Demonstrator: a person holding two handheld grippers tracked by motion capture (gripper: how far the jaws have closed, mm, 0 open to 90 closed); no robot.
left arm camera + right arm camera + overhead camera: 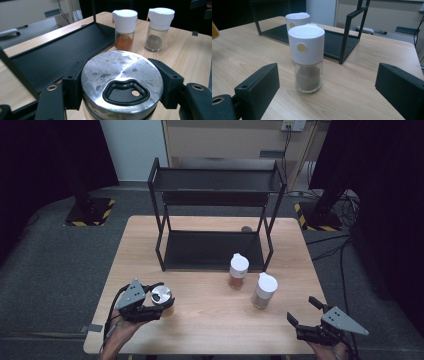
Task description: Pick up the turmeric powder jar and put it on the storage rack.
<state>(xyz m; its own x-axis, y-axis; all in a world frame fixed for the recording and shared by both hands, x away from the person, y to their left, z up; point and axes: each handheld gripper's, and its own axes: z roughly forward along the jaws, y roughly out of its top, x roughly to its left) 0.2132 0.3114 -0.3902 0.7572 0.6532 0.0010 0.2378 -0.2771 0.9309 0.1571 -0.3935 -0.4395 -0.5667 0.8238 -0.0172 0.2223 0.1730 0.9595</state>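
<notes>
steel-lidded jar [122, 82] sits upright, clenched in the left gripper [150, 301] at the tabletop's [210, 310] near-left, the rack's [212, 251] lower shelf ahead and to its right; right gripper [304, 312] gapes empty.

No legible text, label, brand or number anywhere.

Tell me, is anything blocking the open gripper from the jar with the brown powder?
No. The right gripper is open and faces the brown-powder jar across bare table. Nothing sits between them. The orange-powder jar stands behind it, nearer the rack.
</notes>
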